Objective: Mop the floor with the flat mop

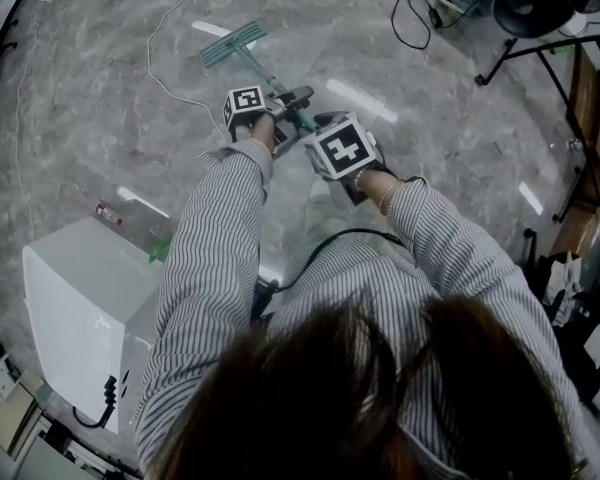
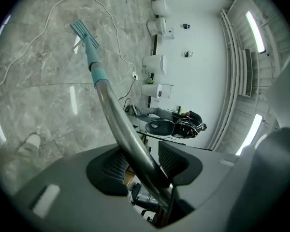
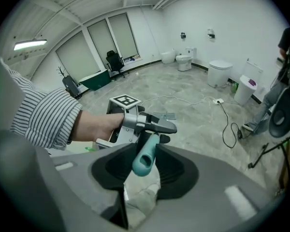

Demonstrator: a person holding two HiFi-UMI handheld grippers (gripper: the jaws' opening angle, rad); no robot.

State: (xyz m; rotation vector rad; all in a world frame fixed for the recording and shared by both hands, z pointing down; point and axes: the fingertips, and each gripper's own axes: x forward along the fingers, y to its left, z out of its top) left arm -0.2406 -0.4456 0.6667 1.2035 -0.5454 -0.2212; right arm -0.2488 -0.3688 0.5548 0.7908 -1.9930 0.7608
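The floor [image 1: 100,98] was grey, marbled stone tile with a glossy sheen, and a thin white cable [image 1: 158,68] looped across it; a white cabinet [image 1: 80,308] stood at the person's left. The flat mop [image 1: 265,73] lay out ahead, its long axis slanting away from the person toward the upper left of the head view. Its ribbed teal mop head [image 1: 232,44] rested flat on the tiles at the far end, and the shaft rose back toward the two grippers. The left gripper [image 2: 140,161] sat lower on the pole, its jaws closed tight on the bare metal shaft [image 2: 121,120] — that view ran straight down the shaft, past a teal collar [image 2: 97,71], to the head on the floor. The right gripper [image 3: 145,164] sat behind and higher, its jaws clamped on the hollow teal grip [image 3: 146,156] at the pole's top end. Only the right gripper view showed the room at large: white walls, ceiling strip lights, blinded windows, an office chair [image 3: 113,62] and white bins [image 3: 217,73] along the wall. It also showed the striped sleeve [image 3: 43,115] and the left gripper from behind — whereas the mop head was almost wholly hidden there.
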